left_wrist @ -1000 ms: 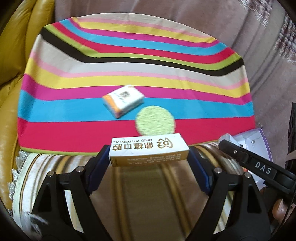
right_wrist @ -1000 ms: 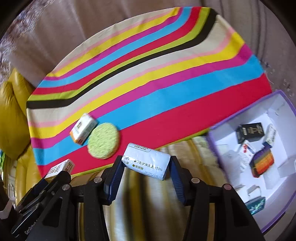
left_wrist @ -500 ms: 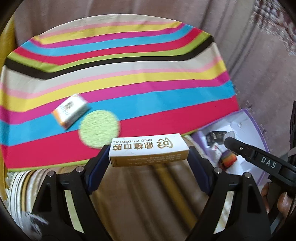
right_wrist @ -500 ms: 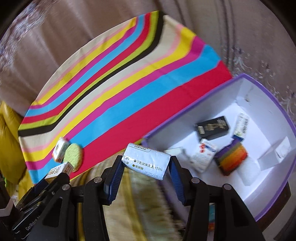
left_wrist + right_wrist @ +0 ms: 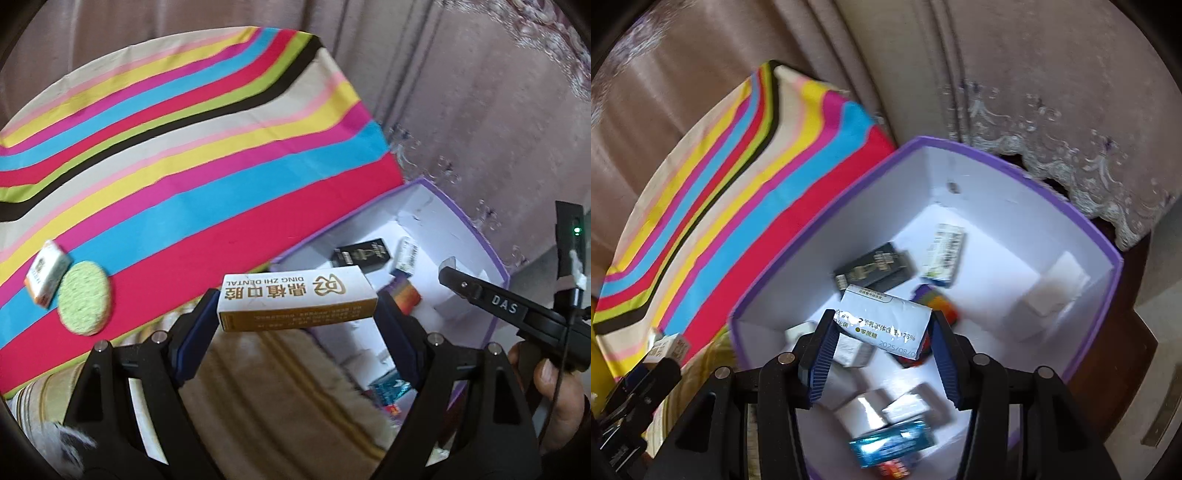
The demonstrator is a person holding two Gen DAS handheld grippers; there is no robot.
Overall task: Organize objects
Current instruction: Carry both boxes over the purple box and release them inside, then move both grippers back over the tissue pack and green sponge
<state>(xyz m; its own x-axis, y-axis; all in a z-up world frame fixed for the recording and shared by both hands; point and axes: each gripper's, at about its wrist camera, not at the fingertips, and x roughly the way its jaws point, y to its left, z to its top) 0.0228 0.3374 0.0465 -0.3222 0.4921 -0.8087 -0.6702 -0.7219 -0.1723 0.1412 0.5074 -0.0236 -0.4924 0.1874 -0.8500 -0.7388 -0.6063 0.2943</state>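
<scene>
My left gripper is shut on a white and gold dental box, held crosswise just short of the near edge of the purple-rimmed white bin. My right gripper is shut on a pale blue and white packet, hanging over the inside of the same bin. Several small boxes lie on the bin floor, among them a black box and a rainbow-striped item. On the striped cloth remain a small orange and white box and a round green pad.
The bin sits off the right edge of the striped cloth, beside a brown curtain with a lace hem. The right gripper's black body and a person's hand show at the right of the left wrist view.
Both grippers have swung right from over the striped cloth toward the bin, each still holding its item. The right one now hangs over the bin's inside; the cloth has slid left in both views.
</scene>
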